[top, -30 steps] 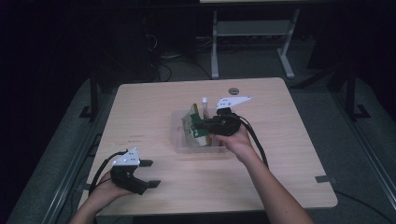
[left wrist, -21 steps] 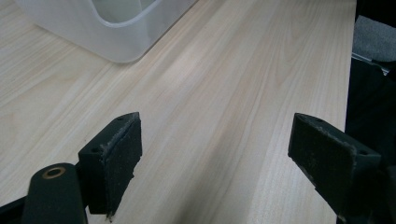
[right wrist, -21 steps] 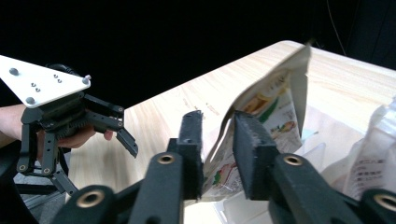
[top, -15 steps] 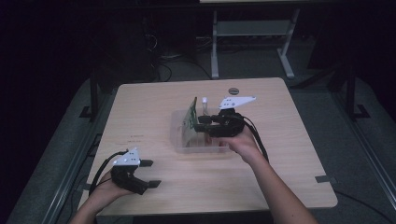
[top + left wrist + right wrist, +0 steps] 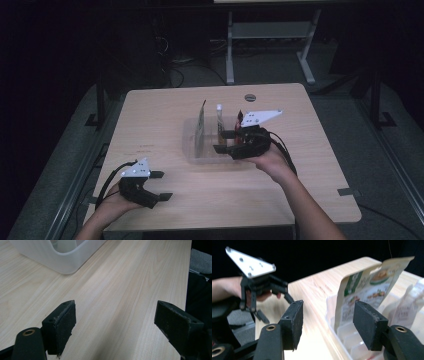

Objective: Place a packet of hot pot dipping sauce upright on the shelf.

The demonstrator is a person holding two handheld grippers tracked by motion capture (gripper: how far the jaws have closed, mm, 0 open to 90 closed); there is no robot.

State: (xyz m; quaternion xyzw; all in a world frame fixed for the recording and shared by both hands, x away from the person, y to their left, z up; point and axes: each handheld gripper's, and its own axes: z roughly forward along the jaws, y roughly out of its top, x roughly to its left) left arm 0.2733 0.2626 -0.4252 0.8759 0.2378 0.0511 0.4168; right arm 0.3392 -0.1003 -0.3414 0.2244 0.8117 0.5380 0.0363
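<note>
A clear plastic bin [image 5: 192, 150] with rounded corners sits near the table's [image 5: 160, 125] centre. In it stands one green-and-white pouch [image 5: 201, 124], upright on edge, printed with food pictures and green lettering; in the right gripper view the pouch [image 5: 364, 287] leans a little and its top edge rises above the bin wall [image 5: 332, 315]. At 3 o'clock from it in the high view stands one thin white pack [image 5: 219, 117], also upright. The right gripper view shows pale, translucent packs [image 5: 407, 307] behind the green pouch; how many cannot be told.

The right gripper [image 5: 224, 141] hovers over the bin's 3 o'clock end. Its jaws have just been opening and now stand well apart, with nothing pressed between the pads; the pouch lies beyond the gap, not gripped.

The left gripper [image 5: 160, 186] rests at the table's 7 o'clock corner, well apart from the bin. Its jaws are spread wide over bare wood, holding nothing. In the left gripper view the bin's corner [image 5: 62, 262] shows at 11 o'clock.
</note>
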